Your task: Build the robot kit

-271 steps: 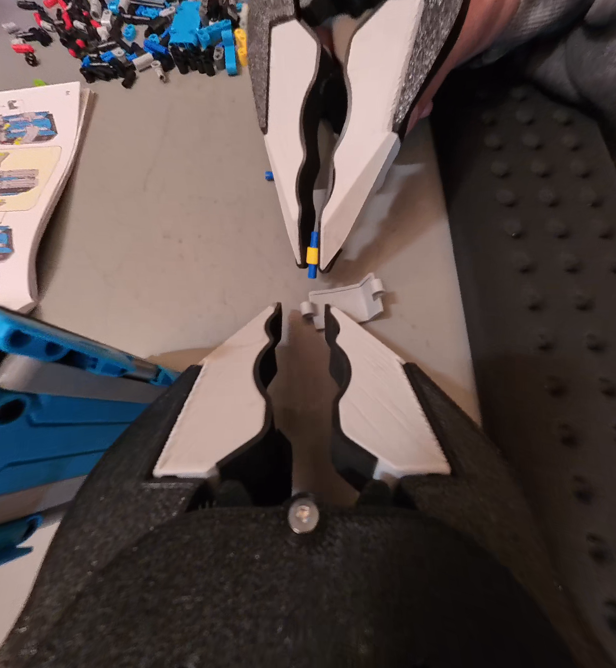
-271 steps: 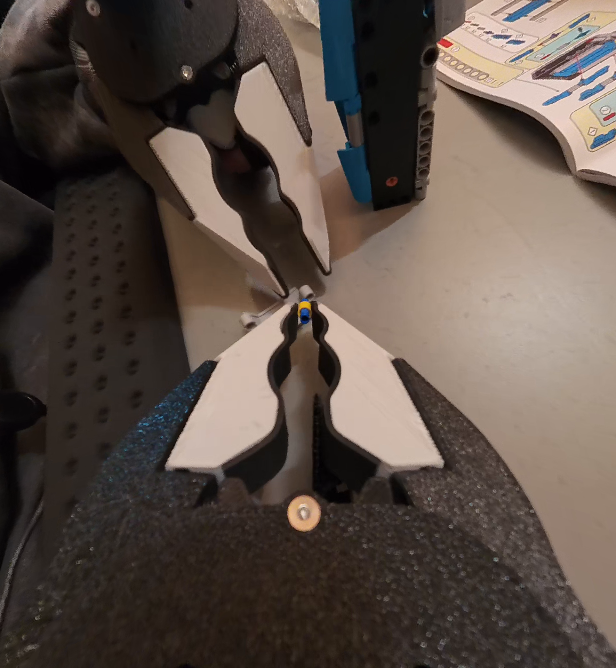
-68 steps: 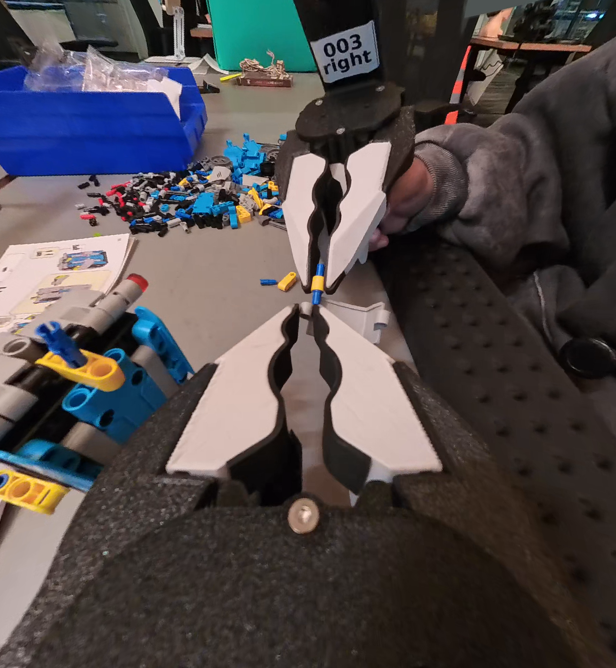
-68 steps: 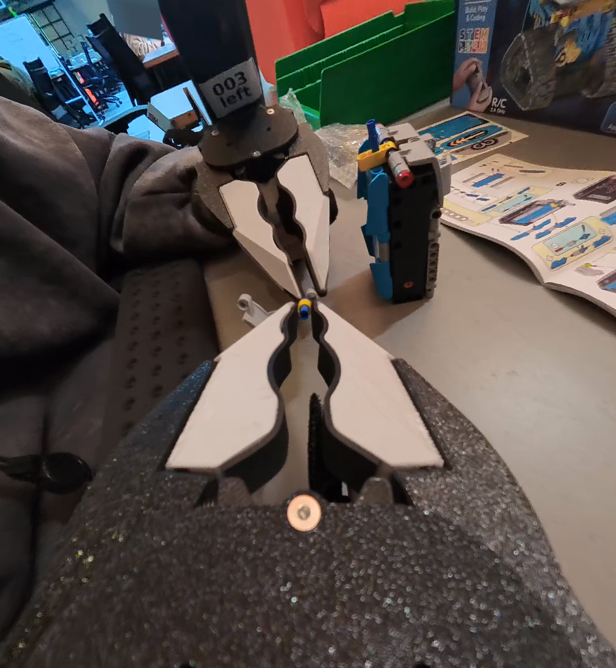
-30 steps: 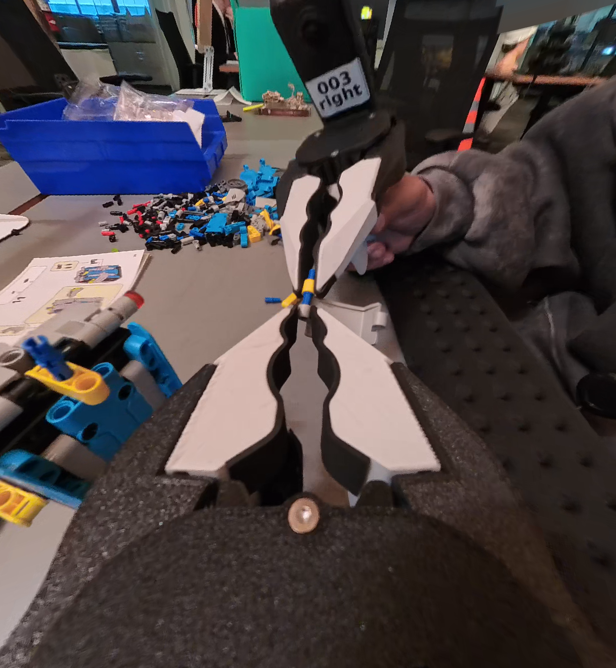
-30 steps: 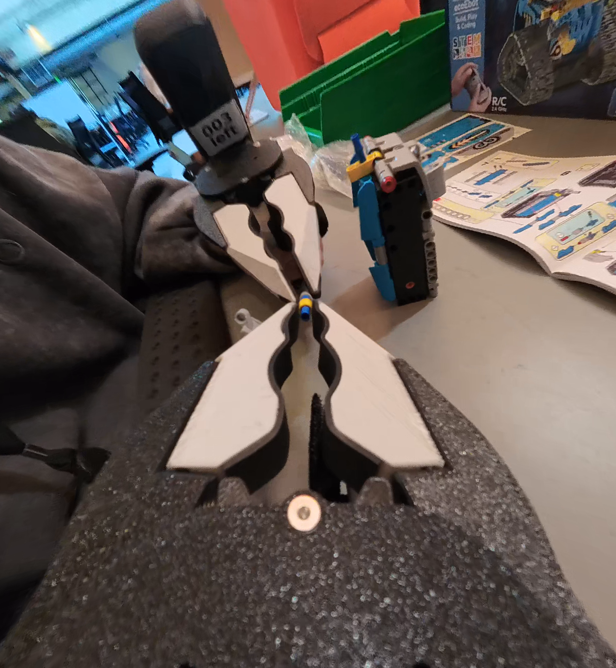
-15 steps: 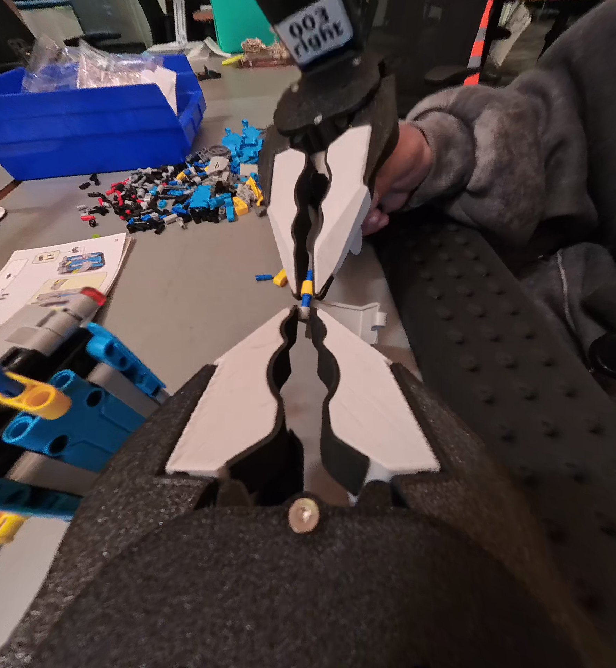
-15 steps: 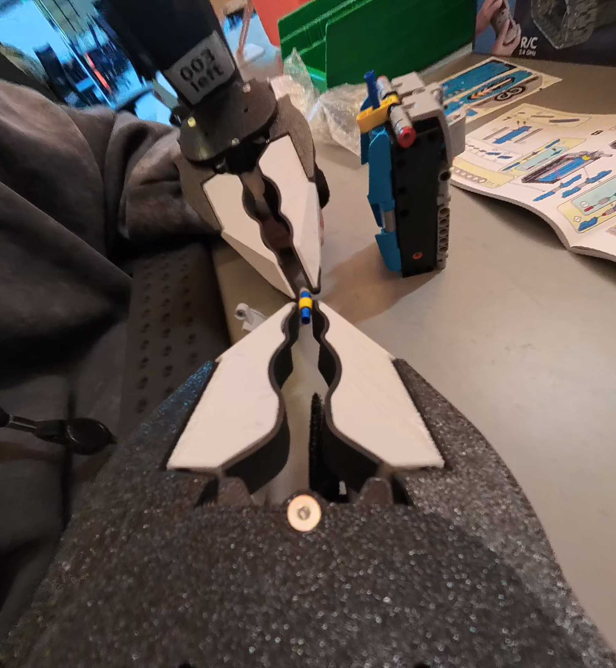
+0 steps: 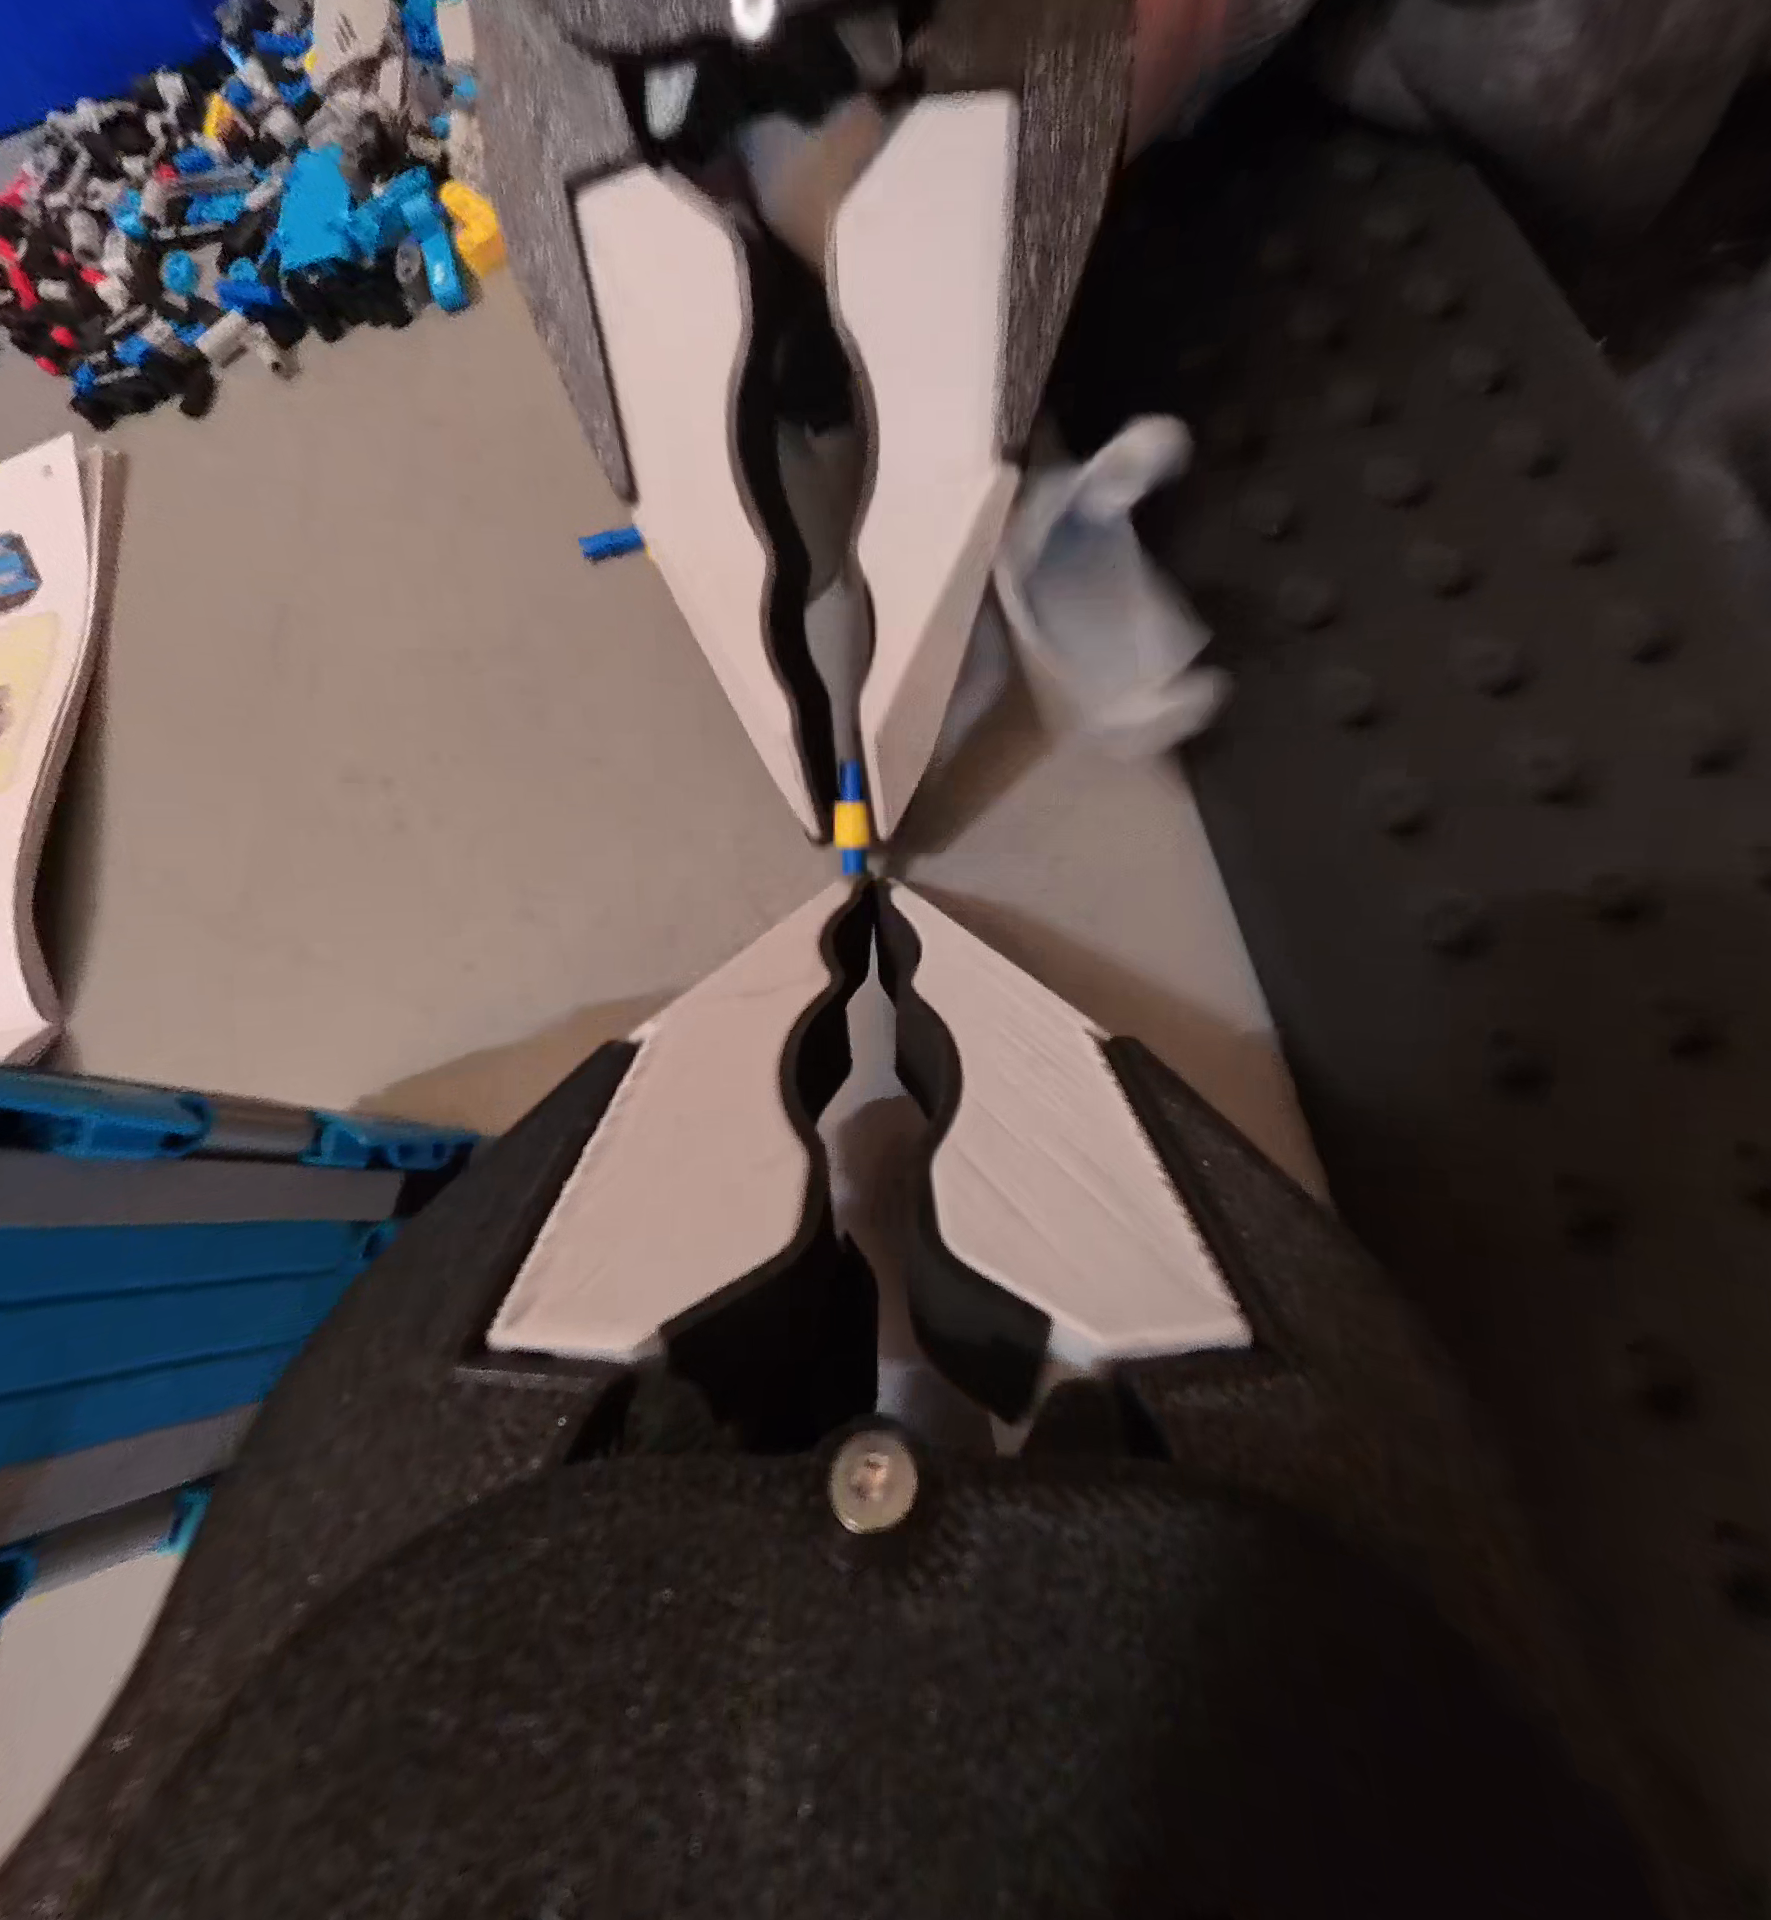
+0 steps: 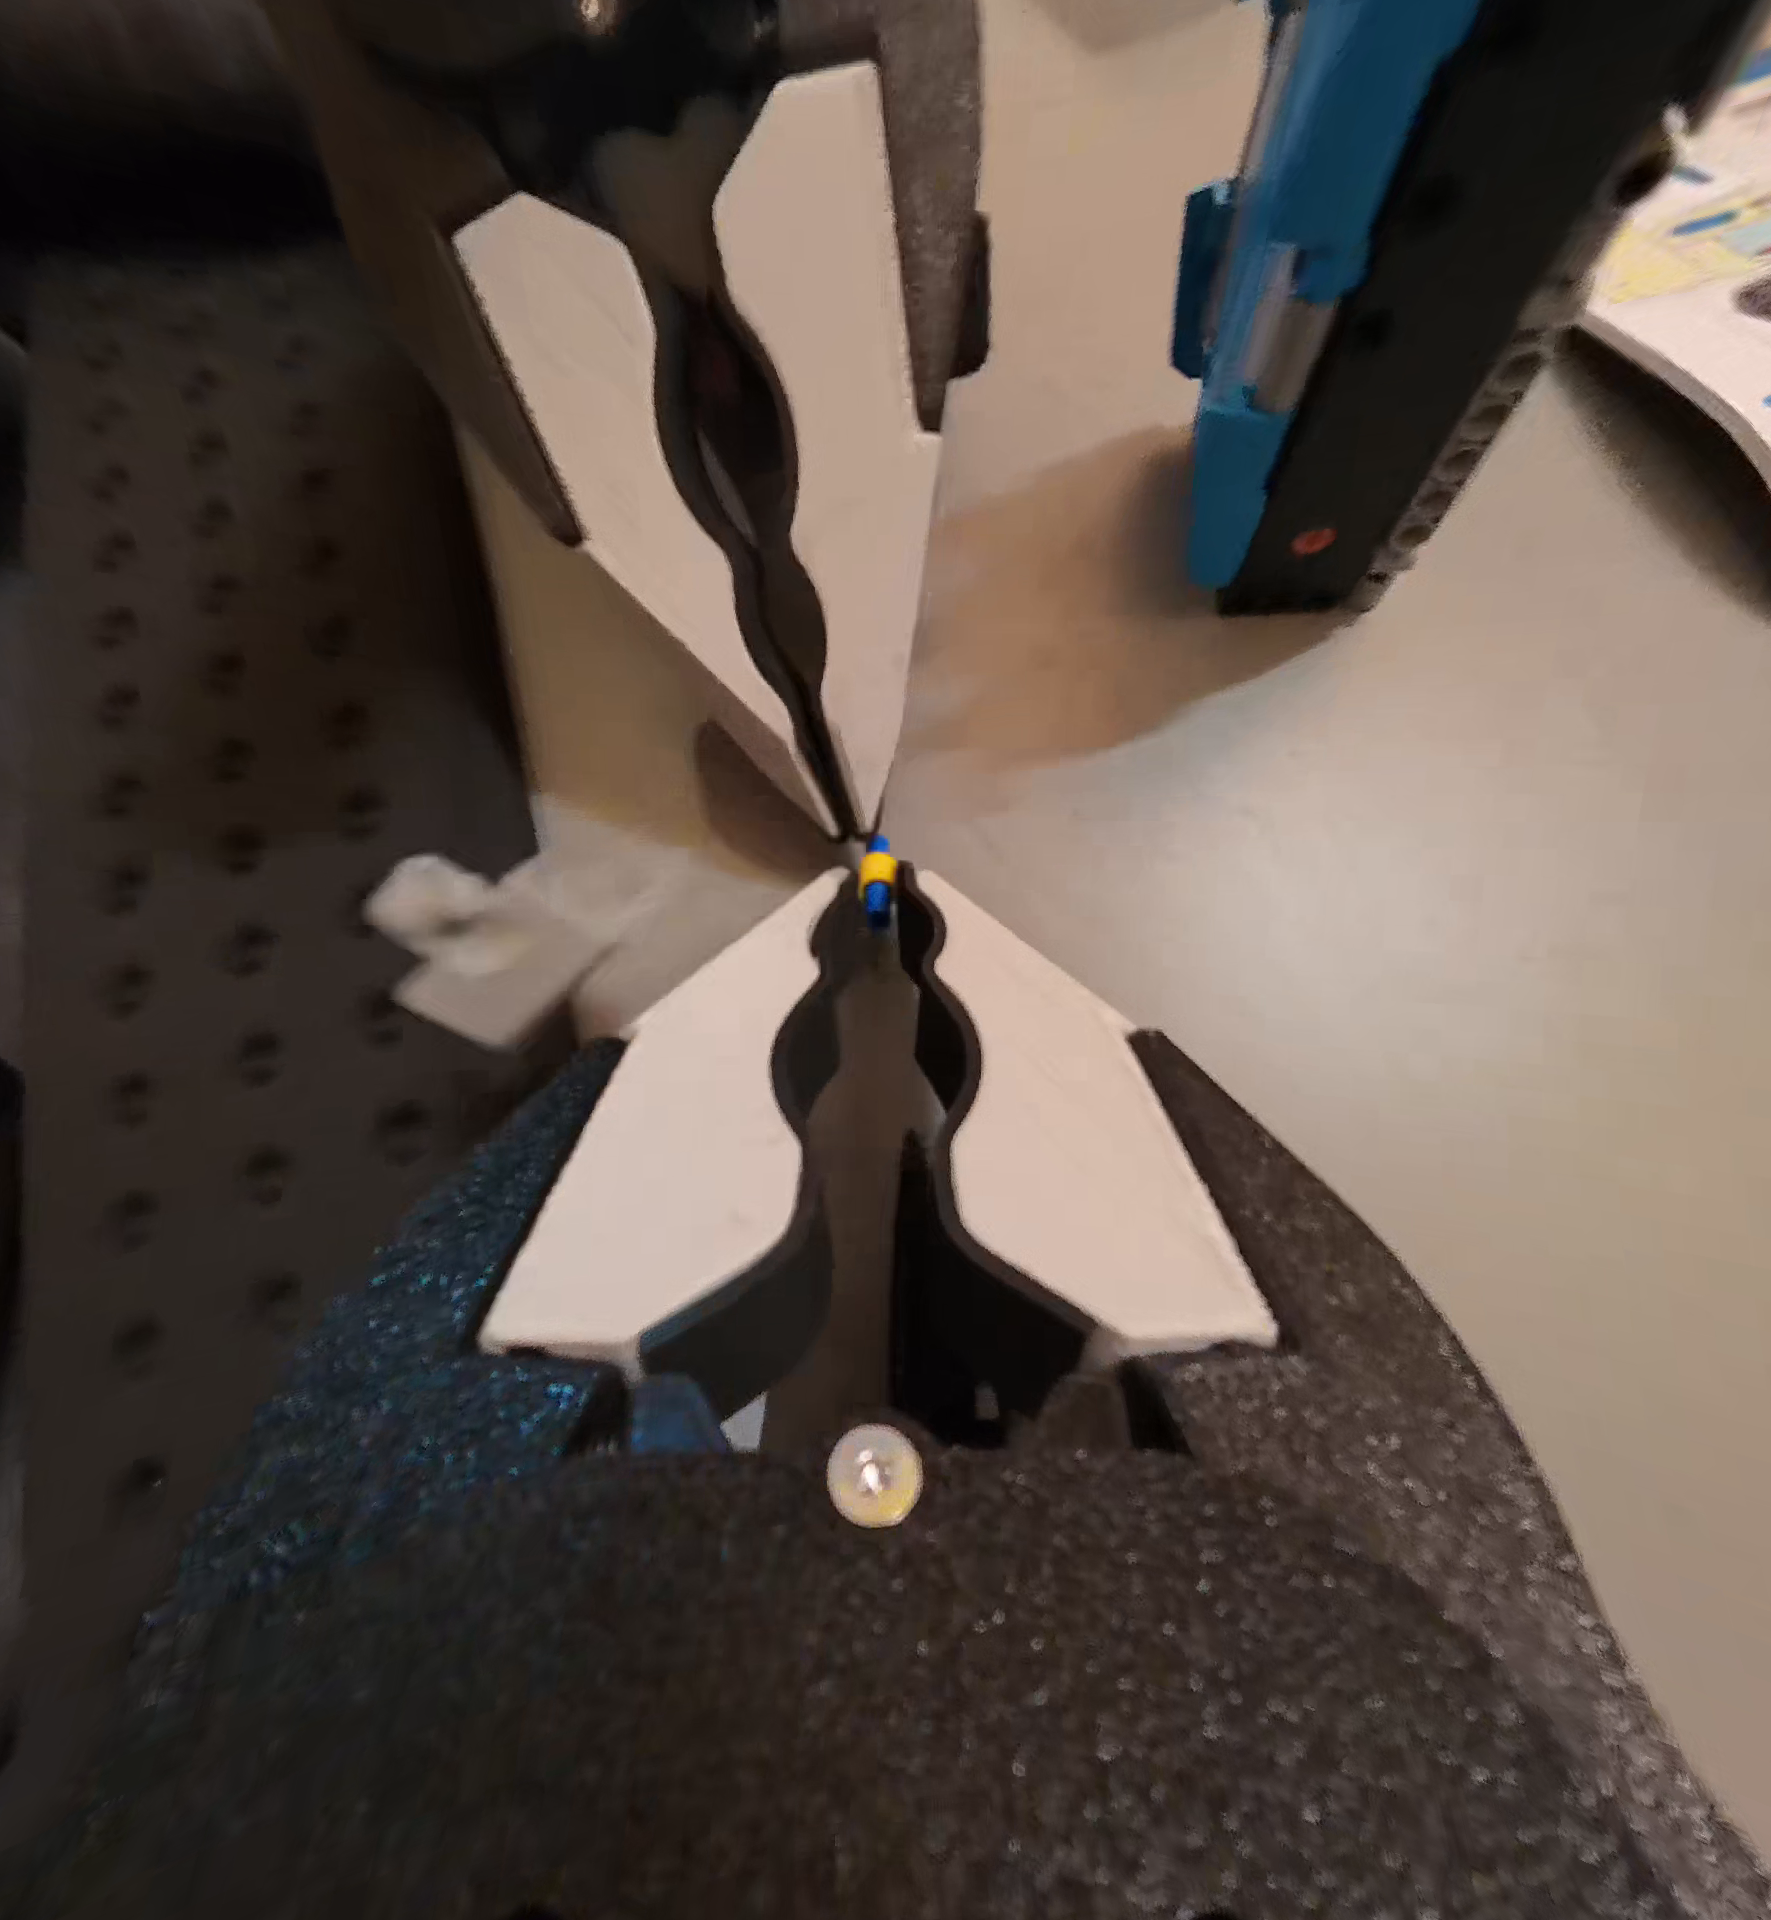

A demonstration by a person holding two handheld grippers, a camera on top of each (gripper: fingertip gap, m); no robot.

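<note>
Tongs met tip to tip above the worktop (image 9: 341, 727)

A blue-yellow pin (image 10: 875, 881) is clamped by right tongs (image 10: 876, 883); left tongs (image 9: 873, 896) are clenched, seemingly empty.

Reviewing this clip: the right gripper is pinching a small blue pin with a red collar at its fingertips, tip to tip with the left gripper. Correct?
Not quite. The collar on the blue pin is yellow, not red, as the right wrist view shows. The right gripper does pinch it at its fingertips, tip to tip with the left gripper.
</note>
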